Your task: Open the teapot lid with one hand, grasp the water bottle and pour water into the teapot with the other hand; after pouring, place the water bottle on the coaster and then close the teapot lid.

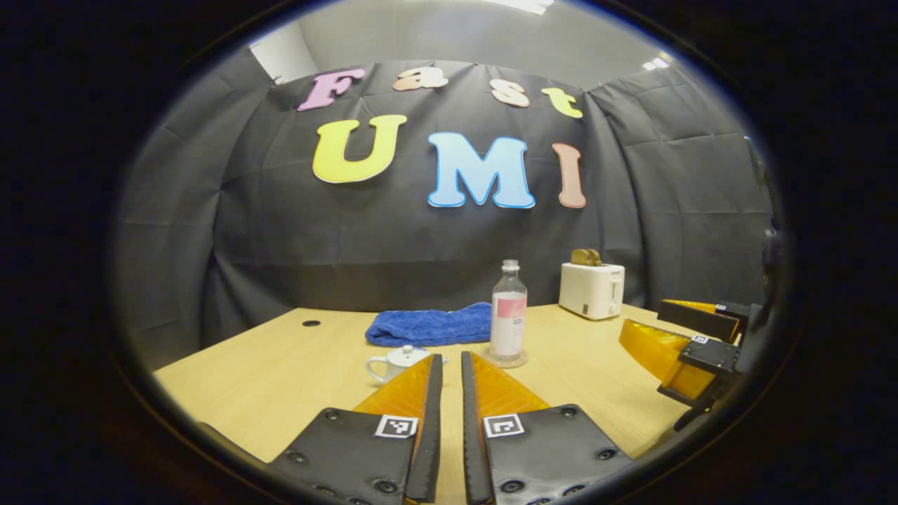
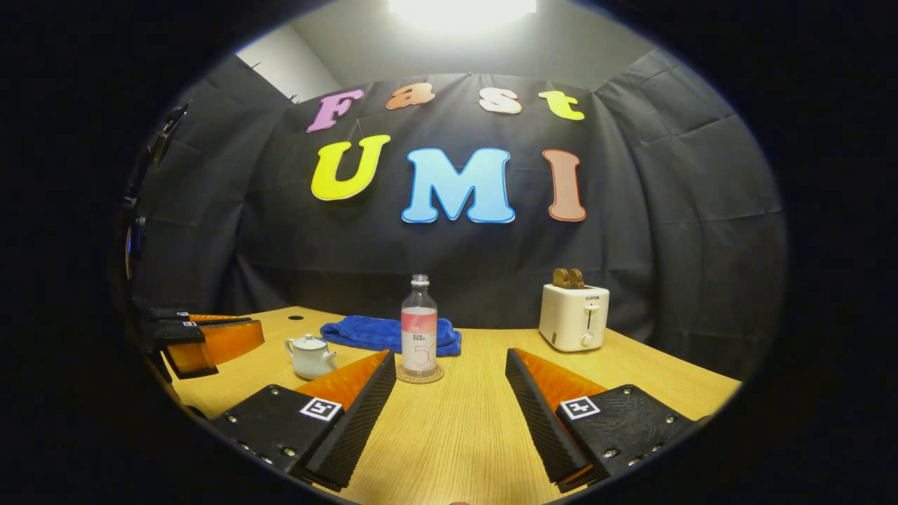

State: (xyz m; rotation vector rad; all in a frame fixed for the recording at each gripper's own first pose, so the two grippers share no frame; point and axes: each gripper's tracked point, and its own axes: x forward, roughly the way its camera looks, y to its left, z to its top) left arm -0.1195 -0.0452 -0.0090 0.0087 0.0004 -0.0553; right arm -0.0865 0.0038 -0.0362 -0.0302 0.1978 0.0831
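We are holding both grippers level above the tabletop's near edge: left gripper [image 1: 451, 365] nearly closed, right gripper [image 2: 447, 361] wide. Mid-table, the bottle [image 2: 419, 326] is standing on its coaster [image 2: 419, 375], teapot [image 2: 309, 355] lidded beside it.

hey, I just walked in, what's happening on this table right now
Nothing is being handled yet. A person holds two tongs short of the things on the wooden table: the left tongs nearly closed, the right tongs open. The water bottle stands on its coaster, beside the lidded teapot.
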